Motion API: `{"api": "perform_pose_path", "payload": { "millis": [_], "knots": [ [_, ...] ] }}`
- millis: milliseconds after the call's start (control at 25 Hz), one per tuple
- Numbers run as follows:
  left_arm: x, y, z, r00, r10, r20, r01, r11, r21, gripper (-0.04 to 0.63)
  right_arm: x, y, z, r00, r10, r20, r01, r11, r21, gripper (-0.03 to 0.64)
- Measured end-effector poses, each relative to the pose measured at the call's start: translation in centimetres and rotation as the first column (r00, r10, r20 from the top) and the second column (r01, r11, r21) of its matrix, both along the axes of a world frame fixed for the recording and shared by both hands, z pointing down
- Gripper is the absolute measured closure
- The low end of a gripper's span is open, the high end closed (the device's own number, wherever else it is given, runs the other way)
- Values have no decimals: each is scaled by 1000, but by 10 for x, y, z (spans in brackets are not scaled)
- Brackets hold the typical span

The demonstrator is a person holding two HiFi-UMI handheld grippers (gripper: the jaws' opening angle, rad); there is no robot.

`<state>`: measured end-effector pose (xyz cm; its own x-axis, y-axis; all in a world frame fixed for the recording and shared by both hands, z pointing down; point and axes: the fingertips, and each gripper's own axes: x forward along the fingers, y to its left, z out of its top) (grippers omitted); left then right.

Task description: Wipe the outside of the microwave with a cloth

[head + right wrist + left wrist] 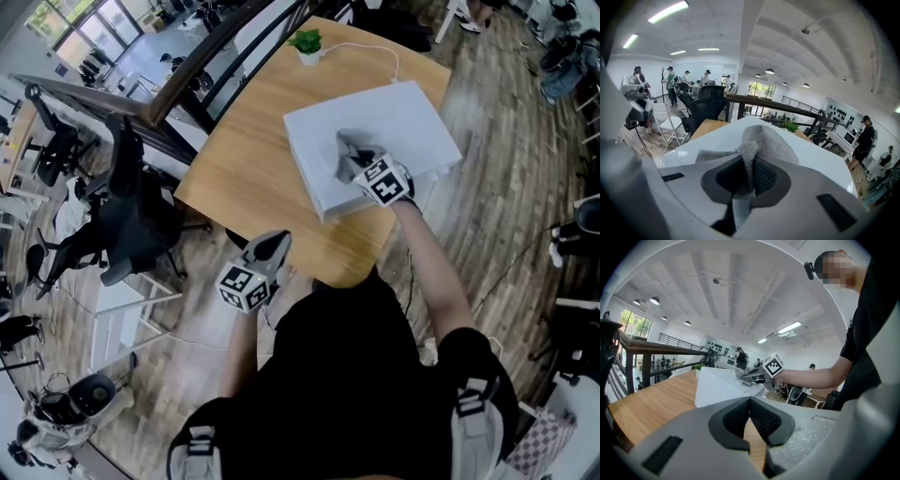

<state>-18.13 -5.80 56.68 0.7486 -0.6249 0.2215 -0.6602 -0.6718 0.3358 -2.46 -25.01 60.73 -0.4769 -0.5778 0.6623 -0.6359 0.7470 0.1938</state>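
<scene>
A white microwave (394, 122) stands on a round wooden table (244, 169); I see its top from above. My right gripper (349, 159) rests on that top near the front edge, shut on a grey mesh cloth (347, 145). In the right gripper view the cloth (764, 140) bunches up between the jaws of the right gripper (747, 166) and spreads over the white top (820, 161). My left gripper (277, 244) hangs off the table's near edge, by my body, shut and holding nothing. The left gripper view shows its jaws (750, 401) closed, with the microwave (717, 387) beyond.
A small potted plant (307, 42) sits at the table's far edge, with a white cable (380, 52) running to the microwave. A black office chair (131, 216) and a dark railing (187, 75) lie to the left. Other people stand further off in the room.
</scene>
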Motion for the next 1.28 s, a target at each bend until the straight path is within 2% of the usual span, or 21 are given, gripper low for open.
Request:
{"api": "perform_pose_path", "payload": {
  "millis": [800, 1280],
  "knots": [
    [-14, 8, 4, 1000, 5, -13, -5, 1000, -5, 594, -84, 14, 4, 988, -150, -35, 150, 989, -1, 591],
    [-31, 10, 13, 998, -45, -34, 44, 999, -26, 594, -118, -21, 9, 979, -169, -113, 171, 985, 6, 592]
  ]
}}
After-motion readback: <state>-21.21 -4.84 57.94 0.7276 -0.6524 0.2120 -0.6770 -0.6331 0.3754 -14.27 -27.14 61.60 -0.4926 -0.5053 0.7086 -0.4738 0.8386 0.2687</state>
